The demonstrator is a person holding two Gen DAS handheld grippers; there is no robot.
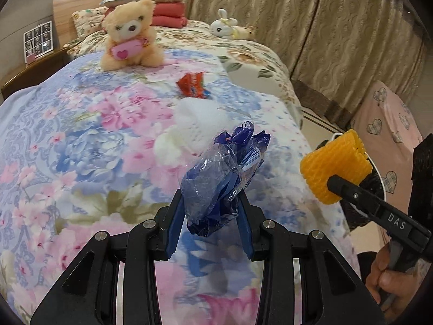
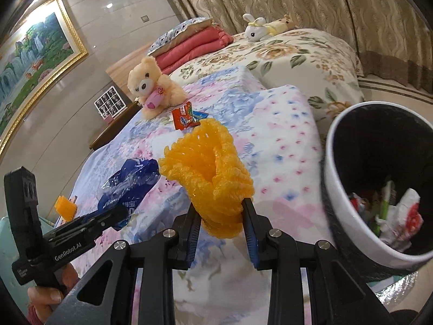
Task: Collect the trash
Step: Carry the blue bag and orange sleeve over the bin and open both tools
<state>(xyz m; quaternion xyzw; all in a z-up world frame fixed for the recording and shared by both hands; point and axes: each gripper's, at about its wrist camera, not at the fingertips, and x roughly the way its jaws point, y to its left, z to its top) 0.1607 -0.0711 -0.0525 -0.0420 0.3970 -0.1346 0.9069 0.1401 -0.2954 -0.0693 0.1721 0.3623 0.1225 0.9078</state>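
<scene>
My left gripper (image 1: 209, 203) is shut on a crumpled blue and clear plastic wrapper (image 1: 224, 173), held above the floral bedspread (image 1: 81, 140). In the right wrist view the same wrapper (image 2: 130, 187) hangs at the left gripper (image 2: 119, 211). My right gripper (image 2: 220, 208) is shut on an orange foam net sleeve (image 2: 208, 168), which also shows at the right of the left wrist view as the foam sleeve (image 1: 335, 165). A white trash bin (image 2: 351, 216) with a black liner stands at the right, several scraps inside. A red snack wrapper (image 1: 193, 85) and white tissue (image 1: 189, 130) lie on the bed.
A tan teddy bear (image 1: 130, 35) sits on the bed, a white plush rabbit (image 1: 224, 25) farther back by folded red blankets (image 1: 169, 13). Curtains (image 1: 324, 27) hang beyond the bed. A pink heart-print cover (image 1: 387, 124) stands at the right. A hand (image 1: 387, 279) holds the right gripper.
</scene>
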